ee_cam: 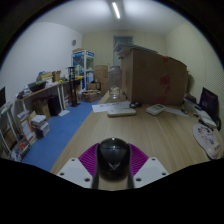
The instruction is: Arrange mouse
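Observation:
A black computer mouse sits between my gripper's two fingers, raised above the wooden table. Both purple pads press against its sides, so the gripper is shut on it. The underside of the mouse is hidden.
A large cardboard box stands at the far end of the table. A flat white item lies before it. A laptop and cables are at the right. A blue floor mat and cluttered shelves are on the left.

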`<act>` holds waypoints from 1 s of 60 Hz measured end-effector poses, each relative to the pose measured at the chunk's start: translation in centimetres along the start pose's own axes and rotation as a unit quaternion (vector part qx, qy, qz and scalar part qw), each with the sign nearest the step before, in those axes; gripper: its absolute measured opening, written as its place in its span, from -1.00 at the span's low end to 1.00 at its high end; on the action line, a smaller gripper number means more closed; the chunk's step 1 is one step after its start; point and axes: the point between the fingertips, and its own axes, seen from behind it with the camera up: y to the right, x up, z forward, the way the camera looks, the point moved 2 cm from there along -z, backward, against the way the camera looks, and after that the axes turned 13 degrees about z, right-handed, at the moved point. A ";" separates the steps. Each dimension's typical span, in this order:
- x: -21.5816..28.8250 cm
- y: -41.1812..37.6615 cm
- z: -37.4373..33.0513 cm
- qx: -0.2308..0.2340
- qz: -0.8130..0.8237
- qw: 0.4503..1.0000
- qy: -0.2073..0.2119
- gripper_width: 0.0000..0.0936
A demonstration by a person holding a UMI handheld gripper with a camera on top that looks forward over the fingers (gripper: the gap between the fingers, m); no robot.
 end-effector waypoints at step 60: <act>8.6 43.1 -2.8 -0.124 0.040 0.990 -0.043 -0.07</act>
